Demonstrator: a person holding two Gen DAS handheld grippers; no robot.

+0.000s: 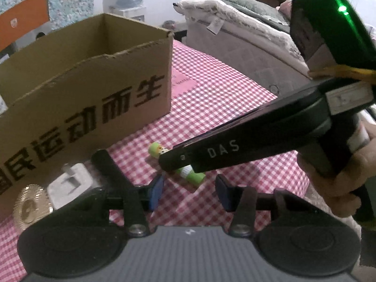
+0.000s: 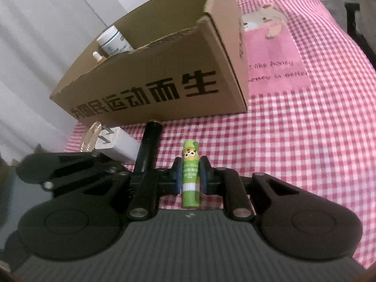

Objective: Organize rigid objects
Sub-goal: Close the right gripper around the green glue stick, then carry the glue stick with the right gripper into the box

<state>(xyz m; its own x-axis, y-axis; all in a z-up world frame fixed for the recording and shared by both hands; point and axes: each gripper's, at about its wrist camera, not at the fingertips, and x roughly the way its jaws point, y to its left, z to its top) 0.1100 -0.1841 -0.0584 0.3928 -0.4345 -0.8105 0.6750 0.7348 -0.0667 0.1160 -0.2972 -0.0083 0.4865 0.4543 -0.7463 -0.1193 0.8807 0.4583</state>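
right wrist view: right gripper (image 2: 190, 178) clamped mid-barrel on green glue stick (image 2: 190, 176), just off checked bed cover (image 2: 293, 141). stick looks light, stiff, slick plastic; mid-body hold suits. left gripper (image 1: 190, 191) apart, empty. charger (image 2: 117, 146) near; cardboard box (image 2: 164, 87) beyond.

Pink-white check cloth (image 2: 293, 141) on surface; on it: cardboard box (image 2: 164, 89), white plug adapter (image 2: 119, 148), gold disc (image 2: 90, 138) beside it, green tube (image 1: 195, 176).

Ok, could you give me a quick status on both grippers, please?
Right gripper shut on green glue stick. Left gripper open, empty. Cardboard box ahead; white charger off to one side.
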